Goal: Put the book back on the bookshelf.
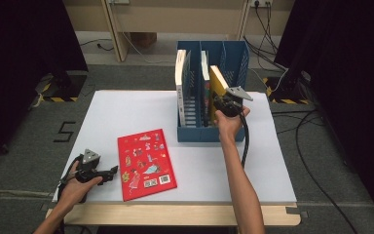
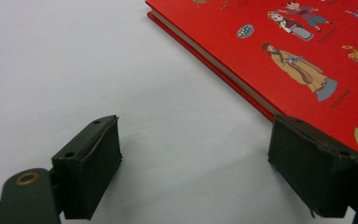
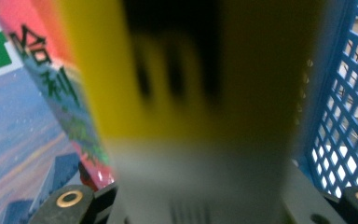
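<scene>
Yellow book (image 1: 218, 84): is held upright in the rightmost compartment of the blue file rack (image 1: 238, 58), tilted slightly, clamped between the jaws of the right gripper (image 1: 222, 103).
Right gripper: is closed on the yellow book's near edge; the rack's lattice wall is seen just beside it in the right gripper view.
Left gripper (image 1: 108, 172): is rested at the table's near left corner, jaws apart with nothing between them.
Red book (image 1: 146, 163): is laid flat, just beside the left gripper; bare white table (image 1: 126, 109) is left beyond it.
Writing: dark characters are seen on a neighbouring cover (image 3: 42, 70), too blurred to be read.
Other books: a white book (image 1: 180, 80) is stood in the left compartment, another in the middle.
</scene>
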`<state>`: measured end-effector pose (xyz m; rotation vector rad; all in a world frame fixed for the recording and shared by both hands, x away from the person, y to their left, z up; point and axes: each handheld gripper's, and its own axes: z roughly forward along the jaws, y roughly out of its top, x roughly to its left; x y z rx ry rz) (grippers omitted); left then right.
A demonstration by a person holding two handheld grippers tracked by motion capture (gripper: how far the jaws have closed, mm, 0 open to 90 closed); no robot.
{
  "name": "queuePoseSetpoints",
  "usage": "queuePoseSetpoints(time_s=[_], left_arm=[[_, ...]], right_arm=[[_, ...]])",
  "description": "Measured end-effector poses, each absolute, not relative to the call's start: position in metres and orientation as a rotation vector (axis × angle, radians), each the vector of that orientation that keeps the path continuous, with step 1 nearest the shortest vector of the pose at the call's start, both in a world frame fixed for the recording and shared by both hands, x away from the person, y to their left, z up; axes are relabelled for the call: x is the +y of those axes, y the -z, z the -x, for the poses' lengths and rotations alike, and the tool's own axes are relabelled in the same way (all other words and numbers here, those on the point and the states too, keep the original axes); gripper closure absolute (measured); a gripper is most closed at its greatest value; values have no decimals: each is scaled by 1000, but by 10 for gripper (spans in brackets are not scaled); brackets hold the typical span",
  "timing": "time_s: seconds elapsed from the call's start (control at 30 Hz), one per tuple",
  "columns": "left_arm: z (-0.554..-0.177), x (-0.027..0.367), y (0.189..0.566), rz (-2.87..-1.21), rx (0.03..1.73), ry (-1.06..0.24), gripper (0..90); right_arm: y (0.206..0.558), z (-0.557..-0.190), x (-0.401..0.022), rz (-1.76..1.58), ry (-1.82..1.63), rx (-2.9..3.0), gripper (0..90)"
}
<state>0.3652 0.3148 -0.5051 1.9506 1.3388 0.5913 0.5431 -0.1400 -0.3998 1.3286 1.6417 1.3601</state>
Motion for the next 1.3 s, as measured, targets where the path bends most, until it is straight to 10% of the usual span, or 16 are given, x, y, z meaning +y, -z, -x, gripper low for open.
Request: queuePoseSetpoints(time_s=[0.83, 1.3], left_arm=[[-365, 315, 505, -1954, 1338, -593, 159], [-365, 315, 505, -1955, 1339, -595, 159]], right_arm=[[408, -499, -157, -1327, -1409, 1759, 639], [413, -489, -157, -1226, -1278, 1790, 751]])
